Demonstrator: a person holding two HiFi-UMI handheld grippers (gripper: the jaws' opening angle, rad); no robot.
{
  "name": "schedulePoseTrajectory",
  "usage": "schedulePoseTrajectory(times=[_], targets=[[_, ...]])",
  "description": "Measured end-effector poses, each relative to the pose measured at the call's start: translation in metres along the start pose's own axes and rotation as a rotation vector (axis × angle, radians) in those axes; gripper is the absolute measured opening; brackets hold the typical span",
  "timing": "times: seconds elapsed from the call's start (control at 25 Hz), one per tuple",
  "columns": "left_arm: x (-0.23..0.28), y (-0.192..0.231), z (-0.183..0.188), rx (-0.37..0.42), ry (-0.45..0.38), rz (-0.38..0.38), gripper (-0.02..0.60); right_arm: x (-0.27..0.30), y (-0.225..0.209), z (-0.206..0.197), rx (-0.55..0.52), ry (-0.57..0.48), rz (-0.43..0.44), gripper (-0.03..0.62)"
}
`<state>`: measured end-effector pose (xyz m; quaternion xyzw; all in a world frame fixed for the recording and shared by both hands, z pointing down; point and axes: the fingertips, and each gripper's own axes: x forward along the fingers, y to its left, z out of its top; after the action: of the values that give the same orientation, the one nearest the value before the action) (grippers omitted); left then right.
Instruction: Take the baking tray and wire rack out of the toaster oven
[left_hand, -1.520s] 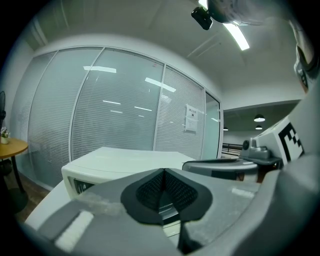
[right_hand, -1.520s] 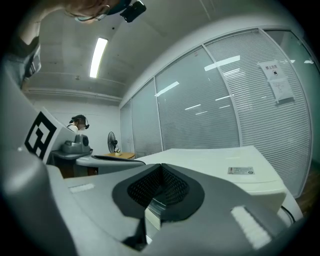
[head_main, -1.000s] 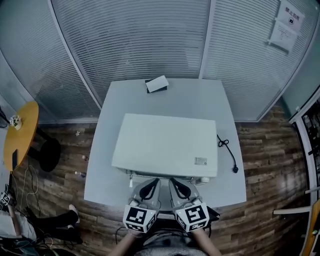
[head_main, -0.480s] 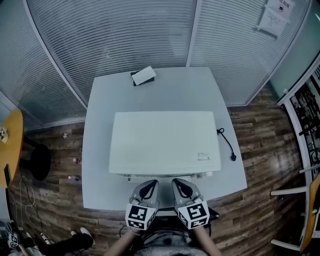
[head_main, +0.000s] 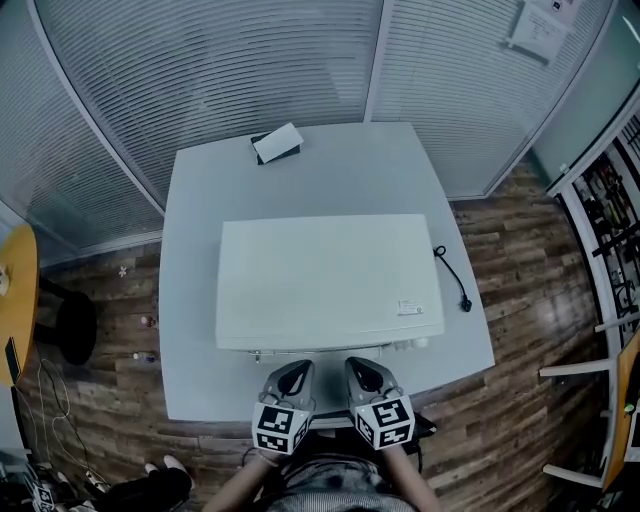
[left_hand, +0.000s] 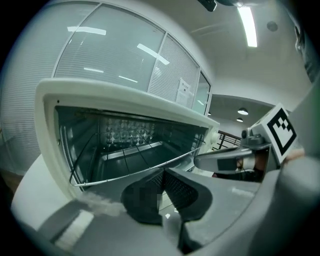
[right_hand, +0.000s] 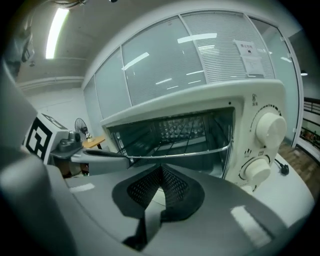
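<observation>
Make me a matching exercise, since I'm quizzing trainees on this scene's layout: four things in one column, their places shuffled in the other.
Things:
1. wire rack
2. power cord
3. knobs
4. small box

Places:
A. at the far edge of the table, behind the toaster oven
B. inside the toaster oven
C. on the table, to the toaster oven's right in the head view
D. on the right side of the toaster oven's front

Pairs: 1-B, 2-C, 3-D, 4-A
</observation>
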<state>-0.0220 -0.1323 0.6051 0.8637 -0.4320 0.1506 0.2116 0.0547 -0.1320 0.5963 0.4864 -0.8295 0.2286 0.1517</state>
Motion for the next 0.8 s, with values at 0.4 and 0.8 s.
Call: schedulePoseTrajectory(times=[0.4,0.8], targets=[[0.017,0.012,-0.034,-0.089,0.050,0.017,0.000,0.017,-0.022,-0.033,0.130,0.065,-0.040,0.002],[0.023,0.045,-0.064,-0.656,-0.010,0.059,0.003,0.027,-0.032,-0.051,0.365,0.093,-0.012,0.019]])
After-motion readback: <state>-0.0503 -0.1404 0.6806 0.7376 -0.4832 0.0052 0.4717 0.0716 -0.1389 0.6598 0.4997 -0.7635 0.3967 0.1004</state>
